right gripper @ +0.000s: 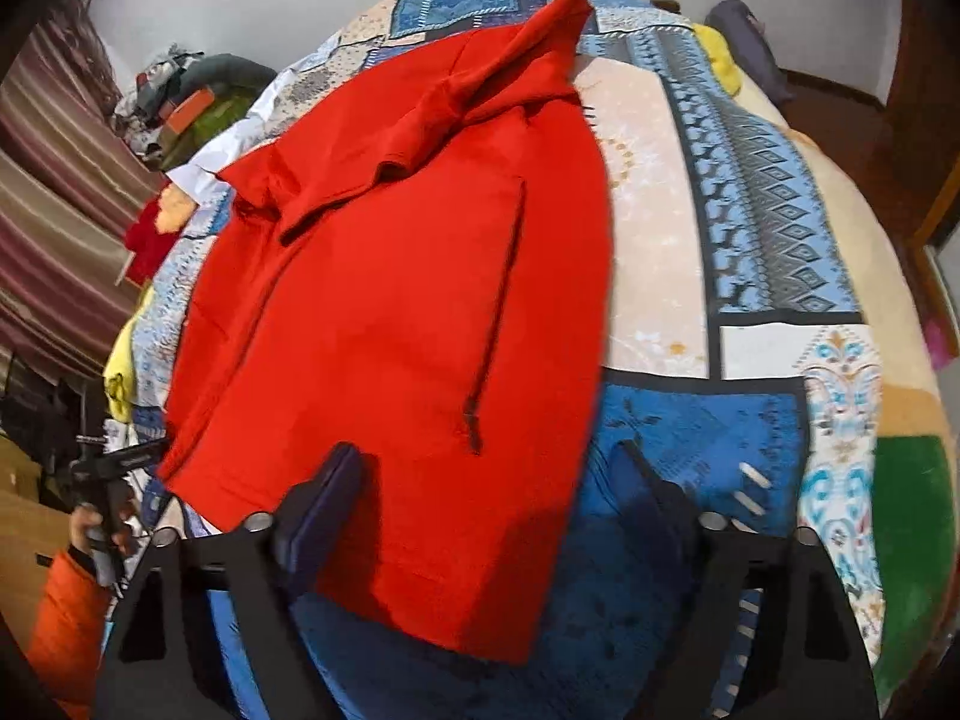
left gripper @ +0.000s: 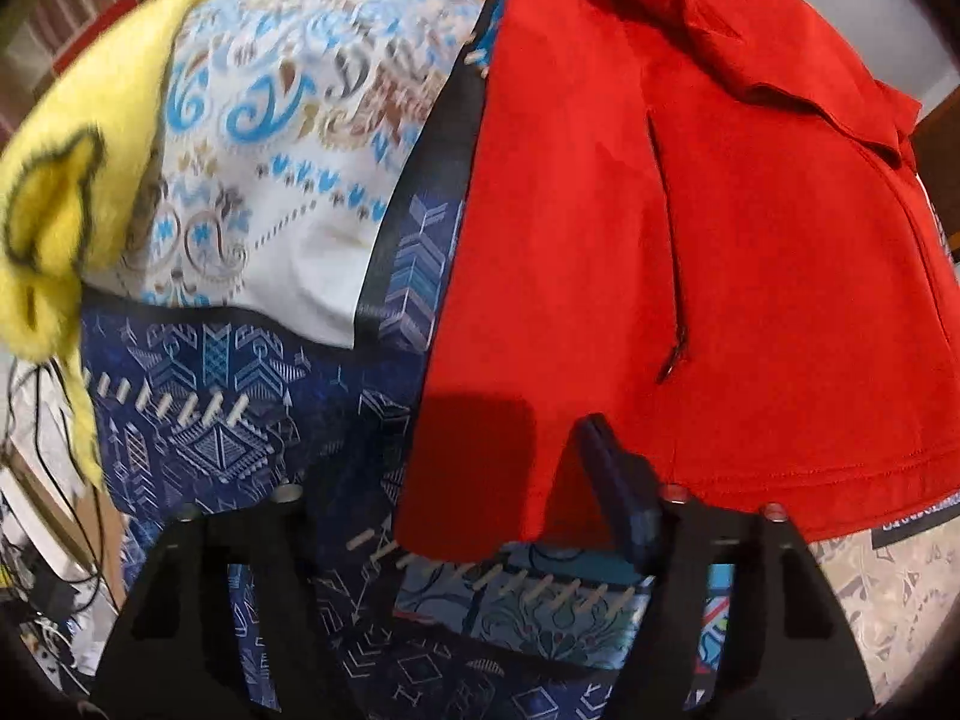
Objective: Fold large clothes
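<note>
Both tongs hover low over the near hem of a red garment (right gripper: 384,312) spread on a bed with a patchwork quilt (right gripper: 756,228) – the left tongs (left gripper: 480,516) at one hem corner, the right tongs (right gripper: 492,480) at the other. Each pair stands partly open with red cloth lying between its fingers, and neither can be seen pressing on it. At the far end a sleeve lies folded in across the chest, while the body stretches full length along the bed – so, by the look of it, the lengthwise folds are yet to come. A yellow plush blanket (left gripper: 66,198) sits at the bed's edge, and the person's orange sleeve (right gripper: 66,612) shows at lower left of the right view
</note>
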